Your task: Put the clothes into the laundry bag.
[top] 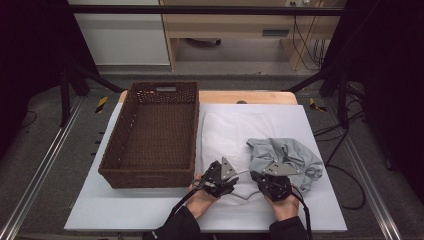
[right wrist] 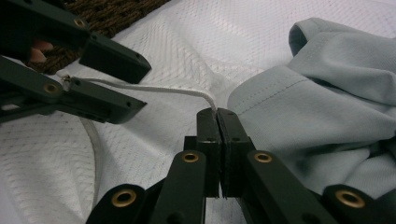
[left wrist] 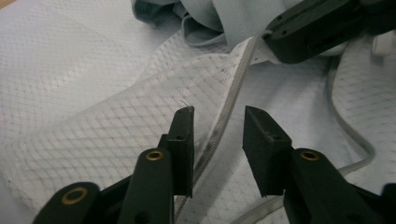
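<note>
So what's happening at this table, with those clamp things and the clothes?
A person is handling a white mesh garment spread on the table. The right hand-held gripper is shut on its edge strip, pulling it taut. The left hand-held gripper is open around that strip. A grey garment lies crumpled beside them, a wicker basket to the left.

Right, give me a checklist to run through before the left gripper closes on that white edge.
1. Right gripper clamped on the edge strip of the white mesh garment: ok, jaws shut on it.
2. Left gripper open: ok, jaws apart.
3. Strip running between the left jaws: ok, it passes through the gap.
4. Strip lifted between the two grippers: ok, it spans them off the cloth in the right gripper view.
5. Grey garment clear of the left jaws: ok, it lies beyond them.
6. Wicker basket free to receive: ok, nothing inside.
</note>
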`<state>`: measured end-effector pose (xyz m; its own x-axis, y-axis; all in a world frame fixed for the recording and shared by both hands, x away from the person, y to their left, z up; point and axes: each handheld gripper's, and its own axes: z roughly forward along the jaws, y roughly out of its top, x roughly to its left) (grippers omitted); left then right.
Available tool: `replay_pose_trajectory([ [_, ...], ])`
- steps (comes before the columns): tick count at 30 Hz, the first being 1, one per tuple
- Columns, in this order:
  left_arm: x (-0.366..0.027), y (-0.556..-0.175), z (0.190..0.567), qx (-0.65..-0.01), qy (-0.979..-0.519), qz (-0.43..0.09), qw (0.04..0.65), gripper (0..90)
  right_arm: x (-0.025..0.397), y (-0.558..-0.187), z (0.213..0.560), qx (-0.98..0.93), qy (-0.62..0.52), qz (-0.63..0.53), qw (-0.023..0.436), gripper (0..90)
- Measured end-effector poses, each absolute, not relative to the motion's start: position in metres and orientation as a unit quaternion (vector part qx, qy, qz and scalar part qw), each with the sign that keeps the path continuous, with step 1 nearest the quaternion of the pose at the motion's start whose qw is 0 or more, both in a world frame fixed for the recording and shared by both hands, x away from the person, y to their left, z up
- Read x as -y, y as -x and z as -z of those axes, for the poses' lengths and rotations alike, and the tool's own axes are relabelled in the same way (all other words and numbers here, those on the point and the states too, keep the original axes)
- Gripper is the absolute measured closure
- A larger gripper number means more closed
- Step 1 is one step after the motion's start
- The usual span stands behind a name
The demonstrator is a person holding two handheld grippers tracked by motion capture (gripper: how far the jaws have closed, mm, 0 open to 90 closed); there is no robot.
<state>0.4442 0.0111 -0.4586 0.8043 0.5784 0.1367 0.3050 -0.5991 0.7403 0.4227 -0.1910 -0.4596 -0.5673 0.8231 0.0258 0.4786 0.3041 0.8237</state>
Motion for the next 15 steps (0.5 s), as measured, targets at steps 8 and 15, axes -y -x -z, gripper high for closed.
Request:
replay_pose_trajectory([
  [8, -0.019, -0.447, 0.458, -0.262, -0.879, -0.159, 0.366, 87.3, 0.188, -0.421, 0.462, -0.787, -0.413, -0.413, 0.2, 87.9],
  [15, -0.028, -0.441, 0.454, -0.266, -0.877, -0.152, 0.371, 87.9, 0.189, -0.418, 0.46, -0.787, -0.409, -0.42, 0.193, 65.2],
])
